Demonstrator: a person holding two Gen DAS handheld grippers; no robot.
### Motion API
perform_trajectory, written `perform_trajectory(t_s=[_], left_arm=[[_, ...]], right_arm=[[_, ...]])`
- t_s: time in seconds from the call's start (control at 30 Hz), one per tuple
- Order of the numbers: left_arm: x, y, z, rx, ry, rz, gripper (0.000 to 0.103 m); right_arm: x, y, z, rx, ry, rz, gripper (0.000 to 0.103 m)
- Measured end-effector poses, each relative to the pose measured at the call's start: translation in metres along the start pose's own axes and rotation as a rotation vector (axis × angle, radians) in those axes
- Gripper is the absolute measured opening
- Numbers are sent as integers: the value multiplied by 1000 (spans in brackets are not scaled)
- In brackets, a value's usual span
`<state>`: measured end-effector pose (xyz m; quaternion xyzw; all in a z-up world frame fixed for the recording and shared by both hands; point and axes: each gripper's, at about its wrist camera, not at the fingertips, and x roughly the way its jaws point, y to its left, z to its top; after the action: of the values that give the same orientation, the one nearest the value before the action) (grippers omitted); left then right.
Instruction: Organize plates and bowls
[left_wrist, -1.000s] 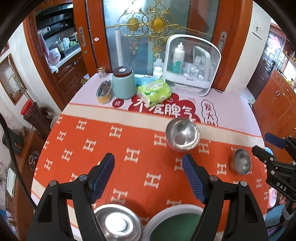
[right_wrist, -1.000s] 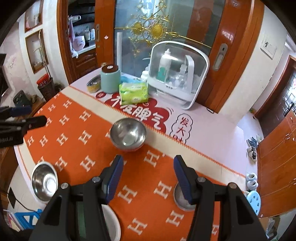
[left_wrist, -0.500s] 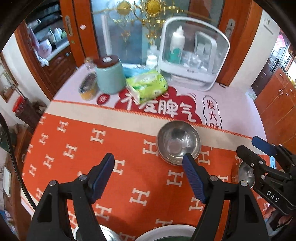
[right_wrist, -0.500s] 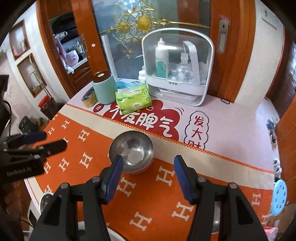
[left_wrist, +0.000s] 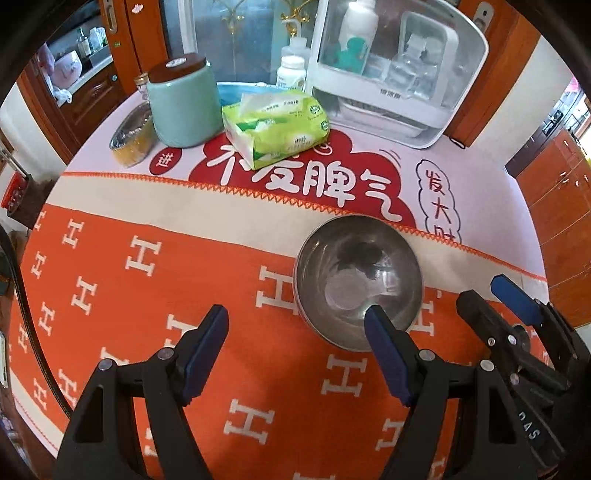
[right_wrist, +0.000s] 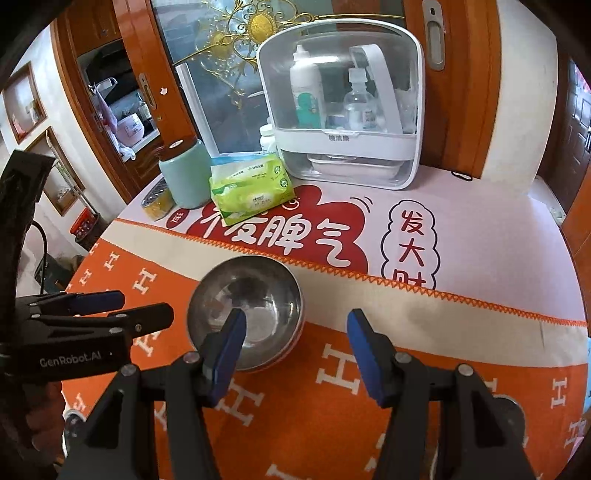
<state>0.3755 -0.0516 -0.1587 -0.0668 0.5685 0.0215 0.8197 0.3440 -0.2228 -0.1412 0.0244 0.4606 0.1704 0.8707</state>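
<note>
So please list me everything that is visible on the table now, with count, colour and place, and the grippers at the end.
steel bowl: one, silver, on the orange cloth near its cream border, empty
tissue pack: one, green, behind the bowl on the red print
jar: one, pale green with brown lid, left of the tissue pack
tin: one, yellow-sided, left of the jar
organiser box: one, white and clear, at the back, bottles inside
white bottle: one, between jar and box
tablecloth: one, orange with white H marks
left gripper: black with blue pads, open, empty
right gripper: black with blue pads, open, empty
</note>
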Motion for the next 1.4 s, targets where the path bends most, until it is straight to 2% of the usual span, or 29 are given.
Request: perform_trajectory(t_s=[0.4, 0.6, 0.73, 0.8, 0.93, 1.03, 1.13, 1.4], left_arm=[[50, 1, -6, -3, 37, 10, 75], [66, 8, -12, -54, 63, -42, 74], [74, 5, -16, -49, 84, -58, 64], [76, 3, -17, -47, 94, -65, 59], [80, 0, -17, -61, 113, -106, 41], [80, -2, -19, -64, 124, -130, 29], [80, -5, -20, -58, 126, -106, 24], [76, 0, -26, -76, 163, -120, 21]], right_arm=[[42, -5, -24, 39, 28, 22, 57], [51, -11, -29, 60, 26, 14, 57], [53, -13, -31, 78, 23, 21, 56], [53, -13, -31, 80, 19, 29, 49], [53, -11, -31, 83, 23, 50, 33], [53, -9, -32, 84, 28, 64, 24], [53, -5, -33, 76, 37, 63, 17], [43, -2, -40, 82, 51, 55, 15]])
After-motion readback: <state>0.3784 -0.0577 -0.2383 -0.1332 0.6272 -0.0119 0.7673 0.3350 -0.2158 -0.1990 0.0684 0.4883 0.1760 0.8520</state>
